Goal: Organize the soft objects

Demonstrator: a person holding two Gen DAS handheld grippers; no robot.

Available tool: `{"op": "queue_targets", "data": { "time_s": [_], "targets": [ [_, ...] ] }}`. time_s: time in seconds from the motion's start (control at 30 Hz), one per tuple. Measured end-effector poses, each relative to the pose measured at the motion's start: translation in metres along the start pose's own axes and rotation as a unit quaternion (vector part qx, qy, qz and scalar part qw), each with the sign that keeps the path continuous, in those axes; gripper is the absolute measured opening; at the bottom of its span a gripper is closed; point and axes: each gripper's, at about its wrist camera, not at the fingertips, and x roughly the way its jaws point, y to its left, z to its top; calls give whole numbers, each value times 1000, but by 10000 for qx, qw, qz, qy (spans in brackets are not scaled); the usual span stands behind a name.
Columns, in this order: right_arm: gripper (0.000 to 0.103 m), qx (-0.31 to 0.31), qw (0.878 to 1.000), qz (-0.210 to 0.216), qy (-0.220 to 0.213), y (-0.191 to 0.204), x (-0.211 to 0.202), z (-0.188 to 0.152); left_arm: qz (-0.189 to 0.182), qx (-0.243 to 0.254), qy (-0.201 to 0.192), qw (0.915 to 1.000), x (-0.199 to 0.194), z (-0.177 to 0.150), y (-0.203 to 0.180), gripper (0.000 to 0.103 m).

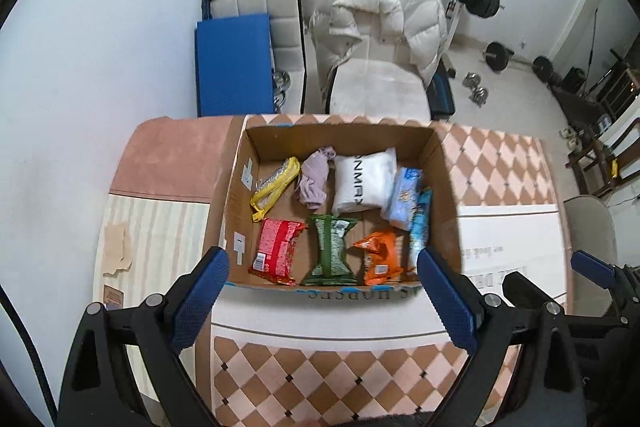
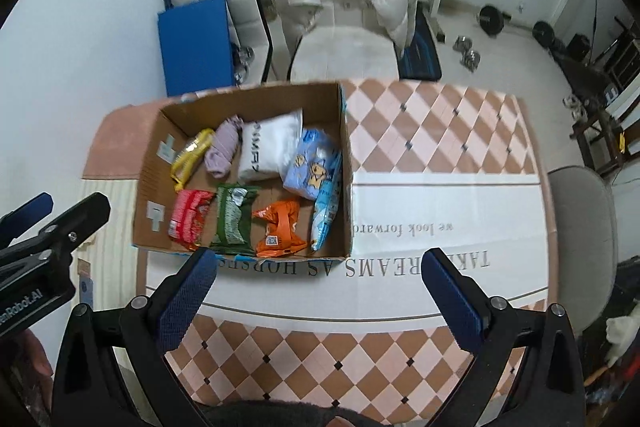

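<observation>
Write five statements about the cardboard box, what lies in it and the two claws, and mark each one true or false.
1. The cardboard box stands open on the checked tablecloth. True.
2. The left claw is shut on the red packet. False: its jaws are spread wide and hold nothing; the packet lies in the box.
3. The green packet lies between the red packet and the orange packet. True.
4. The lilac cloth lies on the table outside the box. False: it is inside, in the far row beside the white bag.
5. The right claw grips the white bag. False: it is open and empty, on the near side of the box.
</observation>
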Motion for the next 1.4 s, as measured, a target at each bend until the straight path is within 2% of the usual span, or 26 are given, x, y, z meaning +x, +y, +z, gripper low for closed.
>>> {"op": "queue_targets", "data": {
  "time_s": [0.13, 0.3, 0.67, 0.87, 0.97, 1.4],
  "targets": [
    [103, -124, 9994, 9, -329, 2, -45, -8, 43, 89, -260, 9996, -33, -5, -5, 96],
    [103, -221, 9977, 38, -644, 5, -90, -17, -106, 94, -291, 9995, -60, -14, -6, 96],
    [103, -252, 9945, 22, -1020, 0, -142, -39, -223, -6, -470, 9986, -103, -28, -3, 96],
    [103, -312, 9924, -69, -1191, 0, -151, -38, -133, -32, -573, 9983, -102, -29, -4, 97],
    [103, -285, 9924, -127, -1188, -2, -145, -36, -44, -2, -597, 9982, -99, -31, -6, 103],
    [103, -228, 9936, -388, -1033, -8, -110, -30, 196, -122, -529, 9983, -70, -30, 4, 103]
  ]
}}
